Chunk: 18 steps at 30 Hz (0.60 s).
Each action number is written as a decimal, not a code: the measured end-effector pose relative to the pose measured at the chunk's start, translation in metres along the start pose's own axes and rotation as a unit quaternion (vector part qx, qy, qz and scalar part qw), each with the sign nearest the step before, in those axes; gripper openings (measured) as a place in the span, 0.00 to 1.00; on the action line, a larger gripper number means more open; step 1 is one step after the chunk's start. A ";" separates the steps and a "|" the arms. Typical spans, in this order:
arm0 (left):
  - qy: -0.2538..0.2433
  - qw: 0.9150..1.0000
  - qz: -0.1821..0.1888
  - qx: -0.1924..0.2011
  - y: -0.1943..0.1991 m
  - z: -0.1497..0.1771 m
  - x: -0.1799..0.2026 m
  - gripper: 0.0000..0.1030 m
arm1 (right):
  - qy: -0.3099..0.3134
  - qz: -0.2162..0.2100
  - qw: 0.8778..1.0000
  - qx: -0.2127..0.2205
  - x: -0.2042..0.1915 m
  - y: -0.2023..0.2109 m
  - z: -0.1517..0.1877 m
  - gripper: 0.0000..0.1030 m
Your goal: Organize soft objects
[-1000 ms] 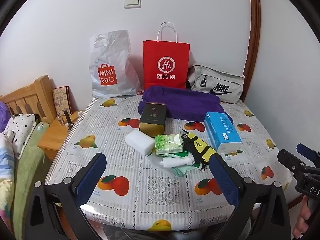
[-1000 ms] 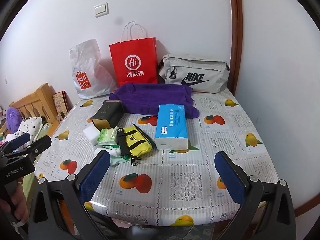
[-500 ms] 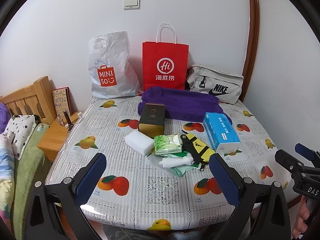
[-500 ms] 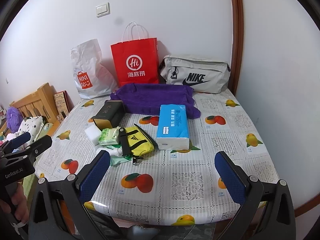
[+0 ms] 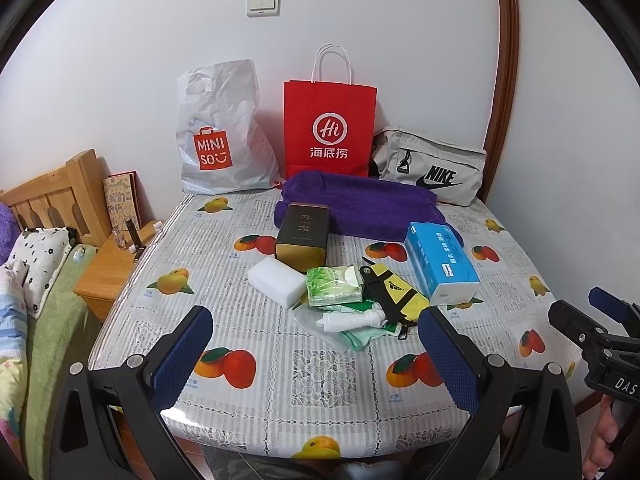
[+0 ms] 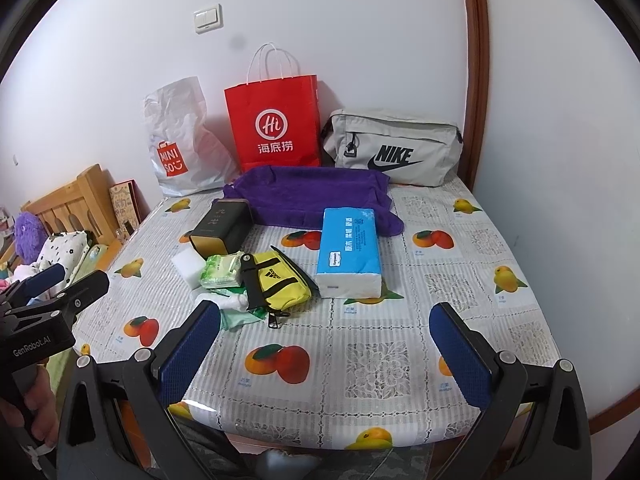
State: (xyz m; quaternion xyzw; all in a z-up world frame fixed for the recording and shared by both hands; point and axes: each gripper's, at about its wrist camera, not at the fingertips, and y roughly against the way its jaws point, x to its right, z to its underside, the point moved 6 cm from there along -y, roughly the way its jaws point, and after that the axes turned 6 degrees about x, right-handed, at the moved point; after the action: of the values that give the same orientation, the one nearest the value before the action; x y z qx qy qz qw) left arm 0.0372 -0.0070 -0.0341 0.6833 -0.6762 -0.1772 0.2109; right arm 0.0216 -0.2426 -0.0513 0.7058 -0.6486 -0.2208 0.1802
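Note:
A purple towel lies at the back of the table, also in the right wrist view. In front lie a blue tissue pack, a yellow pouch, a green wipes pack, a white sponge, a black tin and white and green cloths. My left gripper is open and empty above the table's near edge. My right gripper is open and empty, near the front edge too.
A white MINISO bag, a red paper bag and a grey Nike bag stand against the wall. A wooden nightstand and a bed are left of the table.
Both grippers have pulled back and risen slightly; the table's objects sit a little lower in view. Nothing on the table has moved.

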 end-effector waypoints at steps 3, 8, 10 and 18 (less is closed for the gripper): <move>0.000 1.000 -0.001 0.000 0.000 0.000 0.000 1.00 | 0.001 -0.001 1.000 0.001 -0.001 0.001 0.002 1.00; 0.000 1.000 -0.001 0.000 0.000 0.000 0.000 1.00 | 0.000 -0.001 1.000 0.001 0.000 0.001 0.002 1.00; 0.000 1.000 0.000 0.000 0.000 0.000 0.000 1.00 | 0.000 -0.001 1.000 0.001 0.000 0.001 0.002 1.00; 0.000 1.000 -0.004 0.001 0.000 0.005 -0.002 1.00 | 0.001 -0.001 1.000 0.001 0.000 0.001 0.002 1.00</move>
State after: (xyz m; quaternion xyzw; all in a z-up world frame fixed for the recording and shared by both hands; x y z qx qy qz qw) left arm 0.0343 -0.0051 -0.0379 0.6862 -0.6735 -0.1777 0.2097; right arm 0.0198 -0.2422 -0.0526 0.7069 -0.6477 -0.2200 0.1800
